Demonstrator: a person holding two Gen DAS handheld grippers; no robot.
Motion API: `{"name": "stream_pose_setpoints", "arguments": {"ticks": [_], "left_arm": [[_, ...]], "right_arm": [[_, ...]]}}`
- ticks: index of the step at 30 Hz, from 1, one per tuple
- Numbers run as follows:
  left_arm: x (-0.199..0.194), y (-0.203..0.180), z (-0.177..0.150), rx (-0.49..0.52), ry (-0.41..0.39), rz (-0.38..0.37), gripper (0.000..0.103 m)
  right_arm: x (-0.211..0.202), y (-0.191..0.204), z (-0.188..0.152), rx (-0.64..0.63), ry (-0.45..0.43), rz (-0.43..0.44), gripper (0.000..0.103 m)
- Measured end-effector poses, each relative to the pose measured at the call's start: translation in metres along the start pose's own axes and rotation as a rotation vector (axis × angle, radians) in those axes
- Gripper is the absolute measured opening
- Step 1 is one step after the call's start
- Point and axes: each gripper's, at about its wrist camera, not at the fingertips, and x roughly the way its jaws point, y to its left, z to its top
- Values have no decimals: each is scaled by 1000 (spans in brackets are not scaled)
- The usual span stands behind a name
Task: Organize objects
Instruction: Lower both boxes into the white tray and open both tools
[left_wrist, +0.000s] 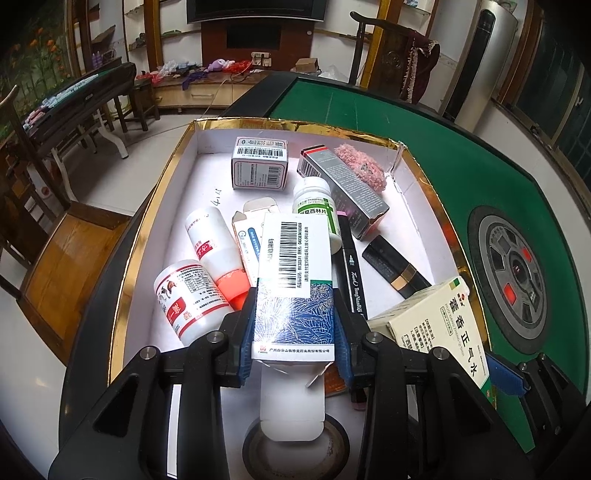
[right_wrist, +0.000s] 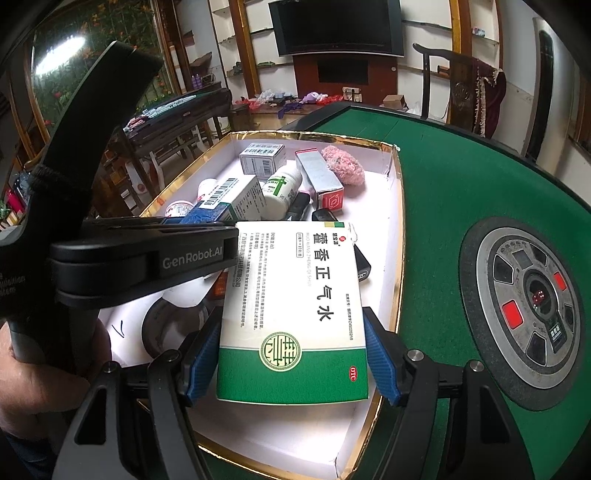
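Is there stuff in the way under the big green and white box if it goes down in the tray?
Yes. Under the green and white box lie a black tube and a tape roll on the tray floor.

Both tools angled downward: left tool (left_wrist: 294, 334) clamped narrow, right tool (right_wrist: 293, 363) clamped wider, a hand (right_wrist: 44, 369) gripping just left of it.

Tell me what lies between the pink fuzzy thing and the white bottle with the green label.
In the left wrist view, a dark grey carton lies slanted between the pink fuzzy thing and the white bottle.
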Motion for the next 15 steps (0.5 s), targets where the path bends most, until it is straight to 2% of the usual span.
{"name": "stream_pose_setpoints", "arguments": {"ticks": [4,7,9,15], "left_arm": [[-1,1,0,-7,3,-3,49],[-2,-2,0,2,2,-5,71],[-3,-4,0,13,-4,10,72],[-5,-5,0,7,3,-8,72]], "right_arm": [[-1,-1,-1,0,3,-17,72],[-2,-1,-1,-2,7,-20,74],[-2,-1,0,-2,8,-16,78],[-11,2,-1,-17,-19,-28,85]]}}
